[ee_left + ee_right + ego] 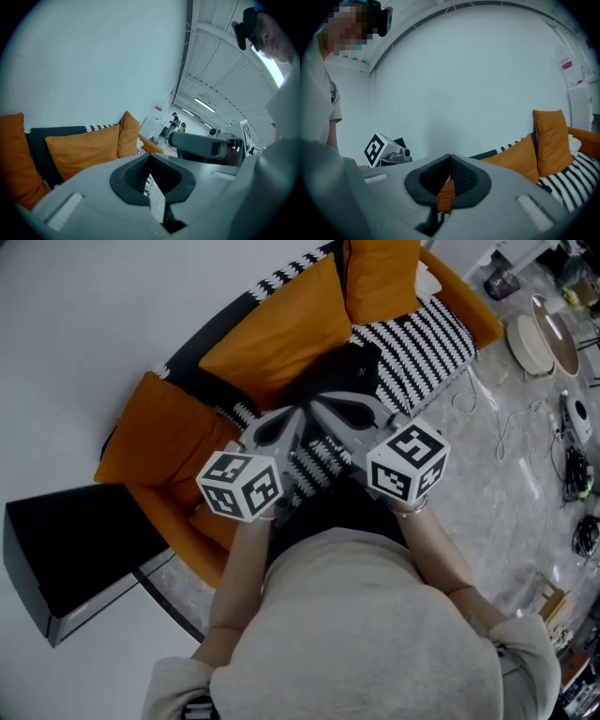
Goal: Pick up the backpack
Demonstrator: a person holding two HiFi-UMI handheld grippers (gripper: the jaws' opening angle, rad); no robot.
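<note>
In the head view a dark backpack point(349, 371) lies on the sofa seat, between a large orange cushion point(281, 329) and a black-and-white striped throw point(422, 343). Both grippers are held side by side in front of the person, just short of the backpack. My left gripper point(296, 412) is shut with nothing in it; its own view shows the jaw tips meeting point(150, 155). Beside it my right gripper point(315, 405) is also shut and empty, its tips together point(450, 157). The backpack shows in neither gripper view.
The sofa has an orange frame point(178, 540) and several orange cushions point(551, 136). A black box point(56, 559) stands at its left end by the white wall. Cables point(572, 470) and round dishes point(530, 343) lie on the marble floor at right. People stand far off point(174, 123).
</note>
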